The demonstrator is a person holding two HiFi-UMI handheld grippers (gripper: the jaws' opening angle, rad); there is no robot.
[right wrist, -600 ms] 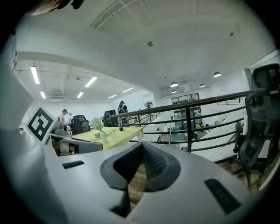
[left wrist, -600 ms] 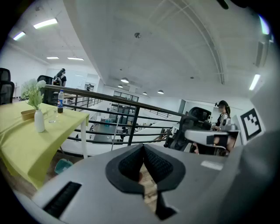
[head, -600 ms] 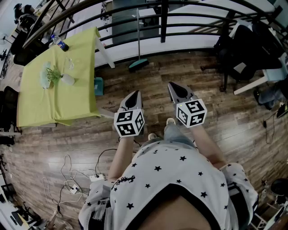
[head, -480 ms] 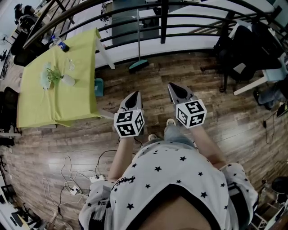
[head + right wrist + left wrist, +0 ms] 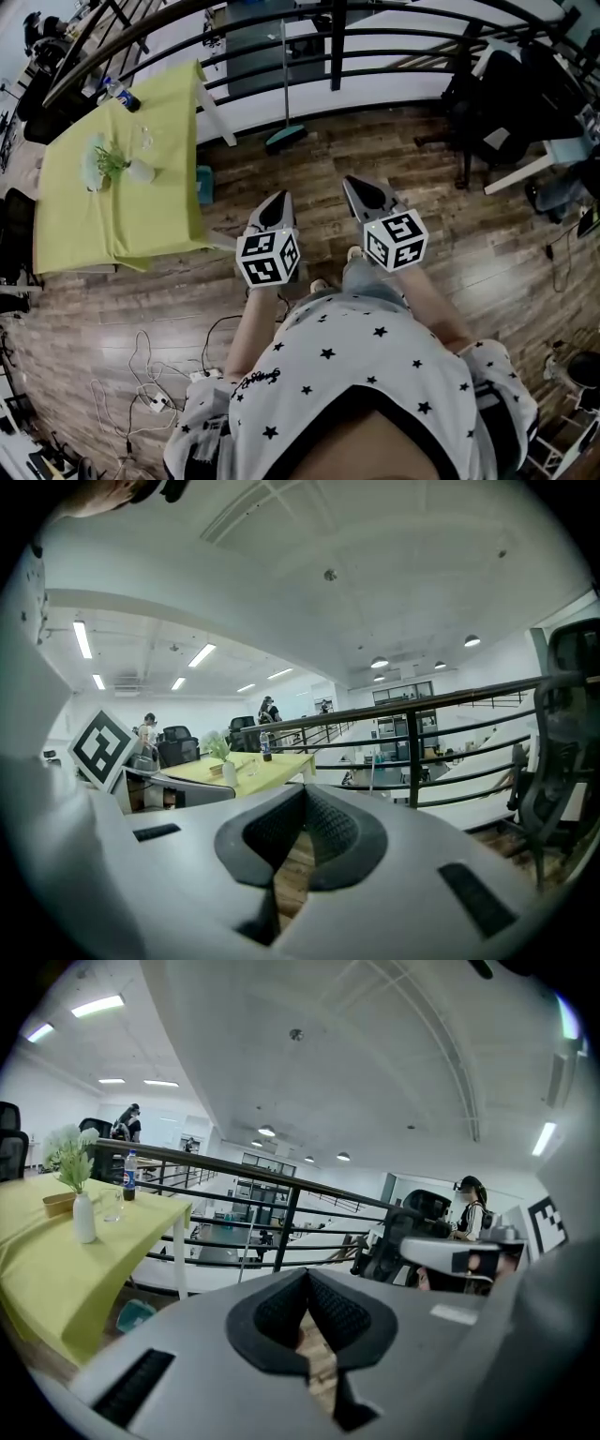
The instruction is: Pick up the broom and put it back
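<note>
1. Wooden floorboards (image 5: pixel 450 244) are running ahead of the person to a black railing (image 5: pixel 394 66), and a table in a yellow-green cloth (image 5: pixel 122 216) is standing off to the left.
2. The broom (image 5: pixel 284 138) is leaning upright against that railing. Its teal head is resting on the floor and its thin handle is rising in front of the bars. It is sitting well apart from both grippers, ahead of them and roughly between their lines.
3. The left gripper (image 5: pixel 277 202) is pointing forward and slightly down, its jaws pressed together with nothing between them. The right gripper (image 5: pixel 361 187) is doing the same, closed and empty.
4. Judging by this, the approach is under way and no grasp has begun.
5. To do it well, whichever gripper is taking the broom should be opening its jaws before arriving. It should be meeting the handle square, partway up, where the bars behind leave room for the far jaw.
6. The handle looks slim and smooth, so it is likely to swivel in a single grip. The second gripper steadying it lower down would be helping.
7. Lifting straight up should be keeping the head from dragging and the handle from knocking the rail.
</note>
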